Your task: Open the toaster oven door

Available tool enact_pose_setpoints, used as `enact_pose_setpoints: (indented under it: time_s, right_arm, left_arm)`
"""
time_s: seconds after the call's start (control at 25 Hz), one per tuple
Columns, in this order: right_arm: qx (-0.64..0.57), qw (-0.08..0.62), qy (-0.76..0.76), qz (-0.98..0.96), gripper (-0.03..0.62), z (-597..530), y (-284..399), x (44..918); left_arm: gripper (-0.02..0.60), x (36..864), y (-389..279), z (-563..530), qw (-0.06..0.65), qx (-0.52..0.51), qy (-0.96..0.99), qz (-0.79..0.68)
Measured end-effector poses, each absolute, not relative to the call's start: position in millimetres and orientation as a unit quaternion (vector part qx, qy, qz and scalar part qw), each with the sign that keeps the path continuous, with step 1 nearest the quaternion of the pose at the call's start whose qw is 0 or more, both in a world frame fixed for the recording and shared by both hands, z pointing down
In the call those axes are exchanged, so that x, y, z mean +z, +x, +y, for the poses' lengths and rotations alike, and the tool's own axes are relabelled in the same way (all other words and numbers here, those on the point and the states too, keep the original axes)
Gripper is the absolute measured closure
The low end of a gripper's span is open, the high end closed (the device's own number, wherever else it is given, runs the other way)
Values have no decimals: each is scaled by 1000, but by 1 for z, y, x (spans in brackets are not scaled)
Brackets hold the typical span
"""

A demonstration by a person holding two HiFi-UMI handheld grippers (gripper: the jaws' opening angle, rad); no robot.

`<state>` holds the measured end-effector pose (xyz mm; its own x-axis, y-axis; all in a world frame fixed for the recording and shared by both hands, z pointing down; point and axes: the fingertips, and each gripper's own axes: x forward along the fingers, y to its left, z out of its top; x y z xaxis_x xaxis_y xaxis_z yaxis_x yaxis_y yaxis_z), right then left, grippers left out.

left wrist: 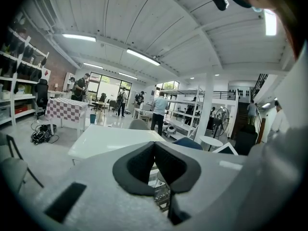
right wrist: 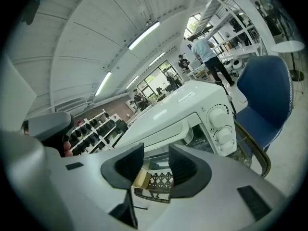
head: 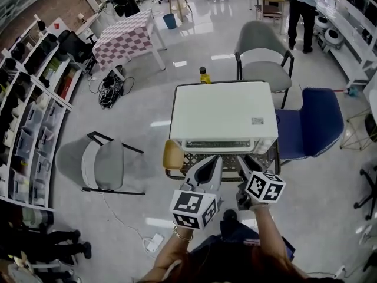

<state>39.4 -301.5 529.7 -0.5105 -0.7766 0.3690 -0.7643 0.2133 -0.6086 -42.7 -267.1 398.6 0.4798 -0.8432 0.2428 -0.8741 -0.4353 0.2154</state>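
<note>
A white toaster oven (head: 224, 114) sits on a wire stand (head: 177, 168), front toward me, its door (head: 219, 144) closed. In the right gripper view the oven (right wrist: 192, 112) lies just ahead, with the door's long handle (right wrist: 161, 134) and two knobs (right wrist: 219, 124) at its right. My right gripper (right wrist: 156, 161) is open and empty, aimed below the handle and short of it. In the head view it (head: 250, 160) hovers before the oven's right front. My left gripper (head: 215, 160) is beside it, its pads (left wrist: 144, 165) meeting, shut on nothing; the oven's top (left wrist: 108, 141) shows beyond it.
A grey chair (head: 100, 164) lies at the left, a blue chair (head: 309, 122) stands right of the oven, and another grey chair (head: 262, 52) behind it. A yellow bottle (head: 204, 75) stands on the floor. A tan round piece (head: 172, 155) adjoins the stand. Shelves (head: 29, 99) line the left wall.
</note>
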Motion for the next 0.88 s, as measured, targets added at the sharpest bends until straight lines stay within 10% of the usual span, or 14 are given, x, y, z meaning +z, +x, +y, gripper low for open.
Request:
enact_pose_setpoints:
  time_s: [0.88]
  right_arm:
    - [-517,98,-458,716,388,-331,42,567]
  left_arm:
    - [568,418,-37,-286,177,66,841,-507]
